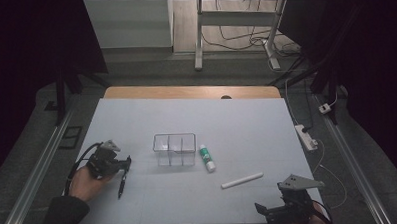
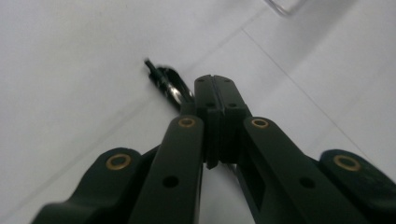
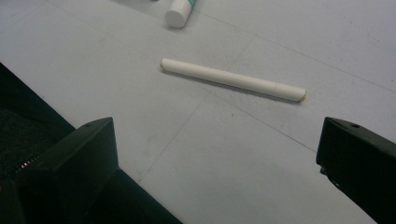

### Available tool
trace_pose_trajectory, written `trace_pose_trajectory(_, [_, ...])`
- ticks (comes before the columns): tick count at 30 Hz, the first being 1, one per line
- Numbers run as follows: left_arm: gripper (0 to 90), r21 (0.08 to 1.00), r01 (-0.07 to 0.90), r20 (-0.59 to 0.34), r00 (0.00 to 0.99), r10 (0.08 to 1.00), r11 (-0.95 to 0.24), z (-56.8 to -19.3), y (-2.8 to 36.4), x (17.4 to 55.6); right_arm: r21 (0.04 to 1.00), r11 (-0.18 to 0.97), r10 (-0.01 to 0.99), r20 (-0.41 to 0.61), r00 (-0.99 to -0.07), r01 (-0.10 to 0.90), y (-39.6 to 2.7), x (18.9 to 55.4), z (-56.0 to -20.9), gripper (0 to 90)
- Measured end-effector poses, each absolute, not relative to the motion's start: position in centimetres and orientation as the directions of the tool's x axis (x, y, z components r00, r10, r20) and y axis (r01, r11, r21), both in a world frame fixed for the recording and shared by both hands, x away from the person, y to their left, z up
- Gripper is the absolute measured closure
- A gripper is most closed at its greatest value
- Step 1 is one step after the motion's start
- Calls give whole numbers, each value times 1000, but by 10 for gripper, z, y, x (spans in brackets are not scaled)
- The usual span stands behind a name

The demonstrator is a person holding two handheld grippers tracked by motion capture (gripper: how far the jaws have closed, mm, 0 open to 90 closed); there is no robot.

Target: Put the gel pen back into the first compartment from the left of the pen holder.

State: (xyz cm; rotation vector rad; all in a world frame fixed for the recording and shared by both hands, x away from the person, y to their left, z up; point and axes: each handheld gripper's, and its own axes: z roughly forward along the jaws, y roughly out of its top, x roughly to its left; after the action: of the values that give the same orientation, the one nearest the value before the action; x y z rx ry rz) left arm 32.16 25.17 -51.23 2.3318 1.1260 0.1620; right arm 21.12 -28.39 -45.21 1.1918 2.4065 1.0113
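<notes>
Right gripper (image 1: 270, 209) at the table's (image 1: 186, 107) near edge (fingers apart); left gripper (image 1: 126, 164) clamps the pen (image 1: 122, 185).

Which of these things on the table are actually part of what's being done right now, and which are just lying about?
In use:
- left claw, shut on the black pen
- clear divided box, a likely place for the pen, though that's a guess

Lying about for now:
- white stick, in front of the open right claw
- green-and-white glue stick, beside the box
</notes>
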Motion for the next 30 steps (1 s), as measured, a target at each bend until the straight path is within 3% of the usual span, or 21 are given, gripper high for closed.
trace_pose_trajectory(10, [893, 474, 698, -77, 640, 764, -537, -521, 236, 347, 692, 418, 777, 64, -627, 588, -285, 211, -452, 0])
trace_pose_trajectory(22, [894, 454, 747, -63, 571, 819, -486, -523, 259, 351, 691, 419, 776, 64, -628, 589, -285, 211, -452, 0])
trace_pose_trajectory(30, [893, 524, 719, -123, 594, 795, -456, -506, 273, 329, 694, 418, 776, 62, -627, 586, -285, 211, -452, 0])
